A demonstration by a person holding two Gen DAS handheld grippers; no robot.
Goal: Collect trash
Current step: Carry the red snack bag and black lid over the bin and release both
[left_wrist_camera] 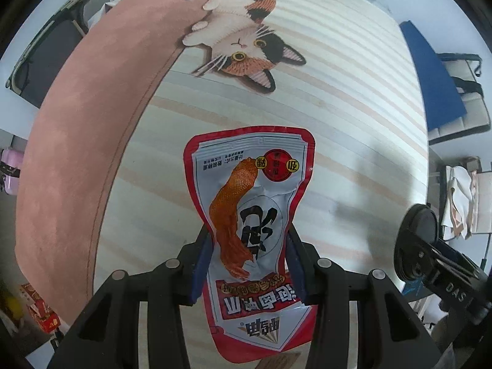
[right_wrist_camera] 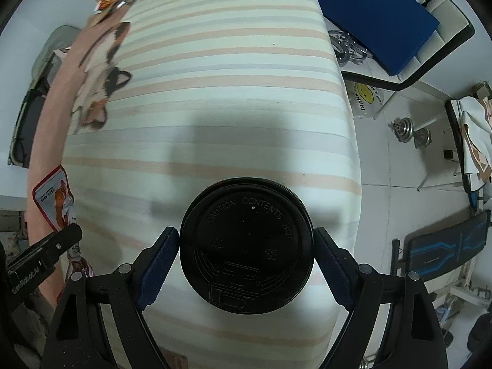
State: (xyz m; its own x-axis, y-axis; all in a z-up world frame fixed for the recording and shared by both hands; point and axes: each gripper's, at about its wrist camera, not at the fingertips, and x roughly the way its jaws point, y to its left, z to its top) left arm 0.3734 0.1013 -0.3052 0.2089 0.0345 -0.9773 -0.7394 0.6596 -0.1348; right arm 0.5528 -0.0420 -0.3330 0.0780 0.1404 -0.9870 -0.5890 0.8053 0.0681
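My left gripper (left_wrist_camera: pixel 247 246) is shut on a red and white snack wrapper (left_wrist_camera: pixel 255 203) and holds it above the striped bed (left_wrist_camera: pixel 338 92). The wrapper also shows at the left edge of the right wrist view (right_wrist_camera: pixel 55 196). My right gripper (right_wrist_camera: pixel 246 246) is shut on a black coffee cup lid (right_wrist_camera: pixel 246 252) marked "caution contents hot", held above the bed (right_wrist_camera: pixel 230 92). The lid and right gripper show at the right of the left wrist view (left_wrist_camera: pixel 418 240).
A pink blanket (left_wrist_camera: pixel 77 153) and a cat-shaped cushion (left_wrist_camera: pixel 243 40) lie on the bed. A blue board (right_wrist_camera: pixel 375 15) leans on a chair right of the bed. A dumbbell (right_wrist_camera: pixel 412 132) and a weight bench (right_wrist_camera: pixel 446 246) stand on the floor.
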